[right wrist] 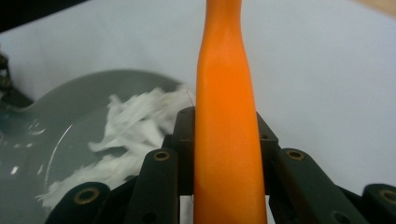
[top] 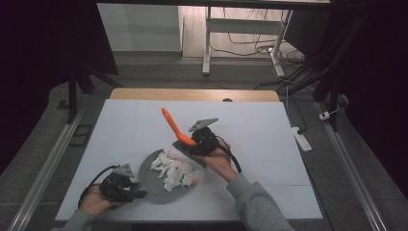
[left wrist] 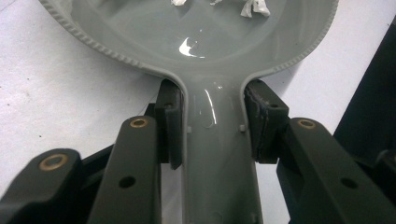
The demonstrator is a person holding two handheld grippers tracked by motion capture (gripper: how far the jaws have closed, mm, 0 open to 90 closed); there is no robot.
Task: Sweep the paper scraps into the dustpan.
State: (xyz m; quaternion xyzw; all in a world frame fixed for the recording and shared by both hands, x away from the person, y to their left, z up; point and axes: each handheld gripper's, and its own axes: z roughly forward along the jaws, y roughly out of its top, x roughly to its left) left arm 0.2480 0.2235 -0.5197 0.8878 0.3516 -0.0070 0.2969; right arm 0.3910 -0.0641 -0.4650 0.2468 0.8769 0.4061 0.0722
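Right gripper (top: 192, 143) clamps orange handle (top: 171, 123); left gripper (top: 137, 188) grips pan (top: 149, 179).

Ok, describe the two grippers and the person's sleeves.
Both the left gripper and the right gripper are black, each topped by a grey three-cornered plate and trailing a black cable. Up close, the jaws are black linkage bars with brass-coloured pivot pins and dark pads. The sleeves are grey.

No legible txt, labels, brand marks, nos. or signs anywhere: nothing printed on the grey pan (left wrist: 205, 51), the orange handle (right wrist: 226, 116), the white table cover (top: 269, 130) or either gripper's black jaws.
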